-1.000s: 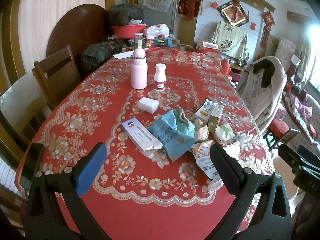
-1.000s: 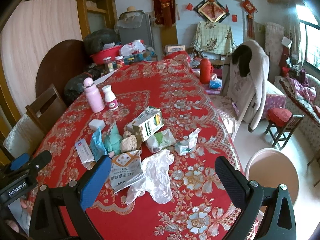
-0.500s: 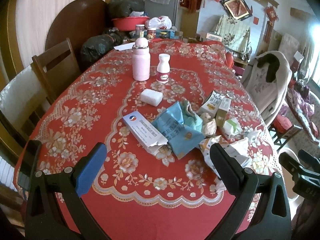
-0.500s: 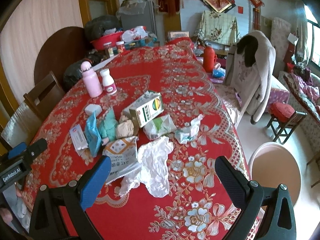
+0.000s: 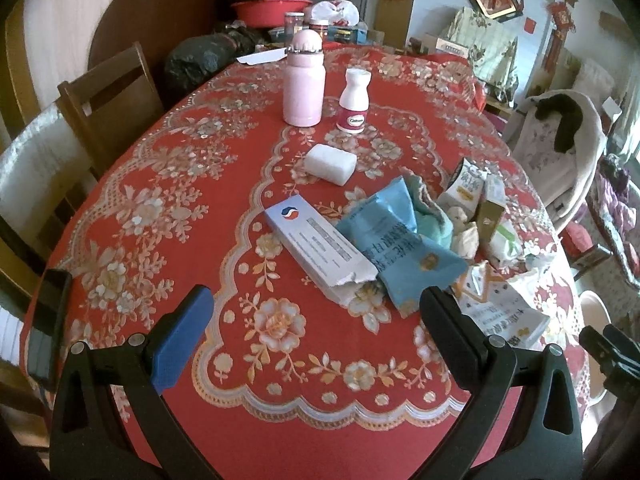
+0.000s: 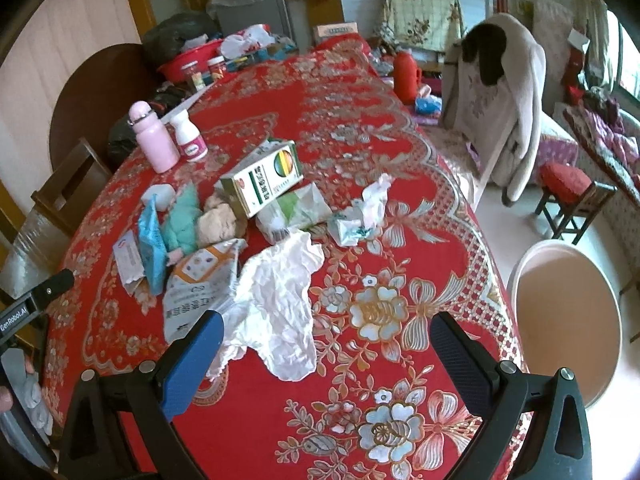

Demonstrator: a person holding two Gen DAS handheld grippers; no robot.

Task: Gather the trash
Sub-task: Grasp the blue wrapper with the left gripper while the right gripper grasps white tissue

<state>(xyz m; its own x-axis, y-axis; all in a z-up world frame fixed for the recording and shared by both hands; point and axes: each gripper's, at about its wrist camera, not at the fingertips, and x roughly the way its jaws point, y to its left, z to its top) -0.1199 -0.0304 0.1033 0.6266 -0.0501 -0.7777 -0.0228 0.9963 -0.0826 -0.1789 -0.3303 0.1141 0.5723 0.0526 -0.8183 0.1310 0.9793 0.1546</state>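
Two grippers, left gripper [image 5: 316,312] and right gripper [image 6: 326,334], hover spread wide and empty over the red tablecloth [image 6: 360,128]. Crumpled white paper [image 6: 280,296] lies at 11 o'clock; approach low, pinch its bunched middle, carry toward the bin [image 6: 568,320] at 3 o'clock.

Bottles [image 5: 303,80] behind wrappers [image 5: 394,236] on table [image 5: 160,208]

Red floral tablecloth [image 5: 160,208], pink flask [image 5: 303,84], white bottle [image 5: 354,100] with magenta label, blue wrapper [image 5: 396,240], white crumpled paper [image 6: 280,300], beige bin [image 6: 568,324].
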